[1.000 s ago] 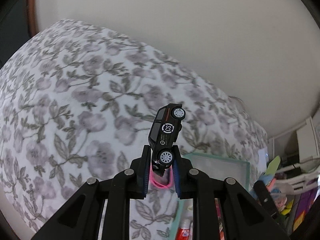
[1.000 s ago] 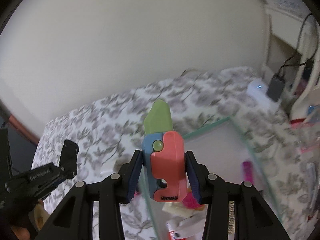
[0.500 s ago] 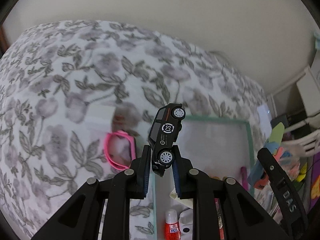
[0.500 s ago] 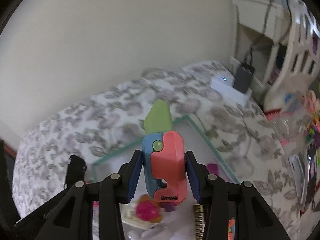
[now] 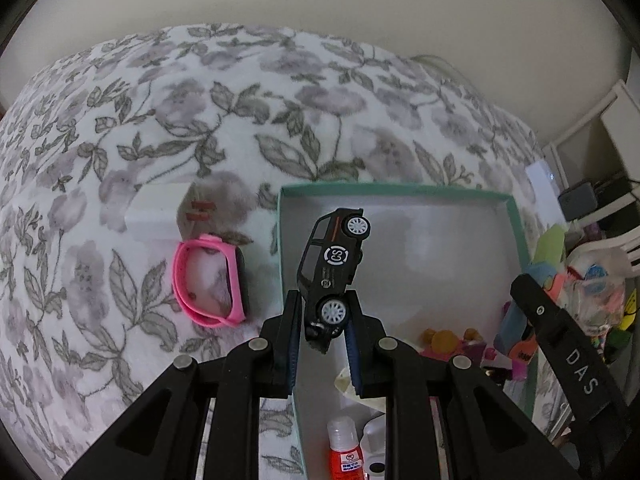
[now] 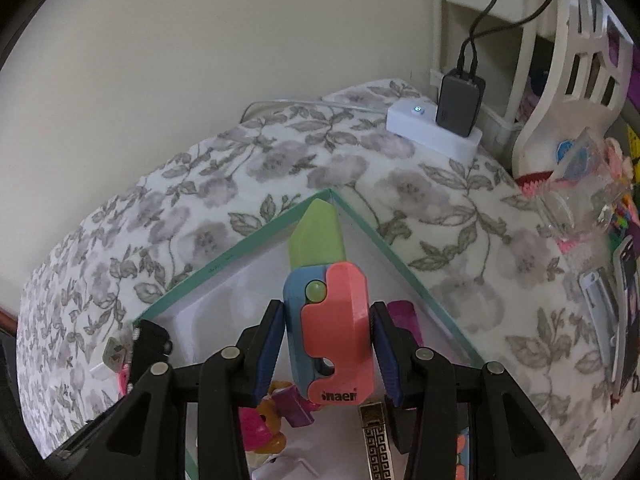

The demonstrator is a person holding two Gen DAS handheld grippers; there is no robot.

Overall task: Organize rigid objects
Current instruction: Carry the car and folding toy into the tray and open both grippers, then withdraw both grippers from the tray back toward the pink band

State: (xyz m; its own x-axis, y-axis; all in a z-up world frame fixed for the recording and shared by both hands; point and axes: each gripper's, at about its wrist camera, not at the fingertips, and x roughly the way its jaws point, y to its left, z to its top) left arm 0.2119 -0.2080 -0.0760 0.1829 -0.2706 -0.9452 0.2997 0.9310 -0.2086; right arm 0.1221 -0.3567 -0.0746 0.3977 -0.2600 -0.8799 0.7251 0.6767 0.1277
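Toy car (image 5: 334, 268), black with white wheels and a round white badge on its side, is sitting nose-up between the narrow jaws of the left gripper (image 5: 322, 330), which is pinching it at the lower wheel and hanging it over the near left part of a teal-rimmed box (image 5: 394, 189). Inside that white-floored box, a red-capped glue bottle (image 5: 344, 450), a white scrap and some small pink and orange toys are lying near the bottom of the left wrist view. Just outside the box's left wall, a pink wristband (image 5: 210, 280) is resting on the floral bedspread (image 5: 120, 128), with a small white block (image 5: 154, 210) beyond it. In the right wrist view, the right gripper (image 6: 326, 354) is clamping a toy knife (image 6: 330, 312) with a coral and blue handle and a pale green blade, its jaws partly spread around the handle, the blade pointing toward the box's far corner (image 6: 330, 191). Farther off, a white power strip (image 6: 432, 130) carrying a dark adapter (image 6: 458, 106) is lying at the bedspread's edge by the wall.
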